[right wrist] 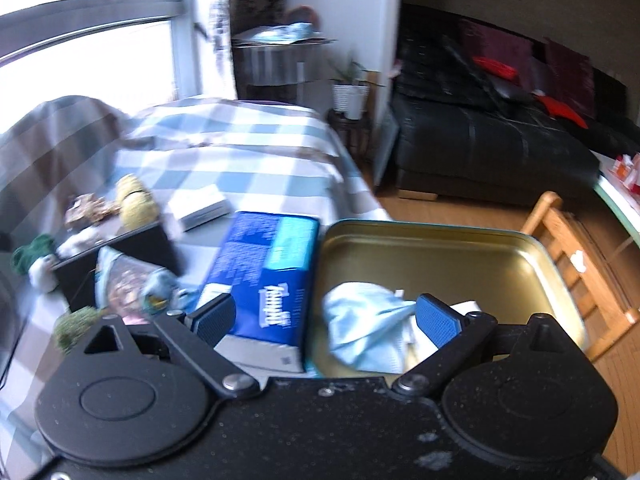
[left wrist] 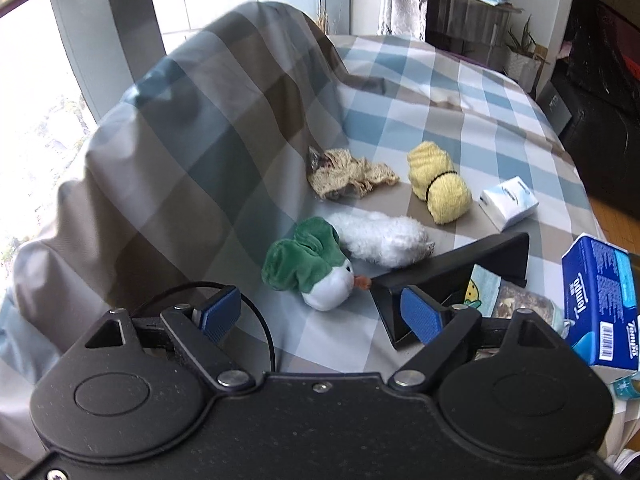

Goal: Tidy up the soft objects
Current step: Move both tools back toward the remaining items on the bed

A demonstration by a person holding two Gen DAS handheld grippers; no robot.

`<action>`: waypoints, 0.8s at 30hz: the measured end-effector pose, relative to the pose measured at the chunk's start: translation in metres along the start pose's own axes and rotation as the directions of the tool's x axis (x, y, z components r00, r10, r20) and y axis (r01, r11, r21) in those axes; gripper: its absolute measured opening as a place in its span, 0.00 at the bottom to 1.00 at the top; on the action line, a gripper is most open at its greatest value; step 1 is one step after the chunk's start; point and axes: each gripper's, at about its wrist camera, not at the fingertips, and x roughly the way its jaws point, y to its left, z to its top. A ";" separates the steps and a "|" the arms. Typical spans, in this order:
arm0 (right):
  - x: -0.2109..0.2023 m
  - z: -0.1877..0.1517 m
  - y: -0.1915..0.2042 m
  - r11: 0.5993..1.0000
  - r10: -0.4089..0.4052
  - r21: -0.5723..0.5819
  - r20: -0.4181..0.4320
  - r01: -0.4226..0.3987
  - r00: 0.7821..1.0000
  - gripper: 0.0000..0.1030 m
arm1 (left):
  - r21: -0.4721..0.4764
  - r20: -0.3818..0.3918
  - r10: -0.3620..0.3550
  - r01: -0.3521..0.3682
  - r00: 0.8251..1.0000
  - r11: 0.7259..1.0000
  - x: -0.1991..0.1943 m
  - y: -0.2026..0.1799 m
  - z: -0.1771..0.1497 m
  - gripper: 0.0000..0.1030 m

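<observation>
The left gripper (left wrist: 320, 312), fingers spread wide and empty, is hovering just short of the green-capped white plush toy (left wrist: 316, 272) lying crosswise ahead near the checked bedspread's (left wrist: 460, 92) front edge, while the right gripper (right wrist: 324, 320), equally open, is hanging over the gold metal tin (right wrist: 460, 248).

One green-white plush (left wrist: 316, 276), one white plush (left wrist: 380, 238), one yellow roll (left wrist: 438, 188), two tissue packs (left wrist: 508, 202) (left wrist: 600, 304), one tin (right wrist: 440, 248).

We see green/white plush (left wrist: 316, 270) on its side w/ white fluffy toy (left wrist: 382, 236) touching behind; yellow roll (left wrist: 438, 188), beige knit (left wrist: 352, 174) further back; blue cloth (right wrist: 368, 328) crumpled in tin.
</observation>
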 end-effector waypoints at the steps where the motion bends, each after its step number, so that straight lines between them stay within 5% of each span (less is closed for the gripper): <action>1: -0.001 -0.002 0.005 1.000 0.016 -0.010 0.002 -0.016 1.000 0.94 | 0.003 -0.008 -0.001 0.001 1.000 1.000 0.005 -0.001 0.000 0.81; 13: -0.006 -0.018 0.072 0.955 0.239 -0.177 -0.012 -0.237 0.971 0.94 | -0.011 -0.087 -0.004 0.003 0.996 1.000 0.056 -0.004 0.006 0.81; 24: 0.021 -0.027 0.137 0.896 0.332 -0.278 -0.097 -0.346 0.938 0.94 | -0.048 -0.103 -0.012 0.007 0.995 0.999 0.072 0.002 0.011 0.85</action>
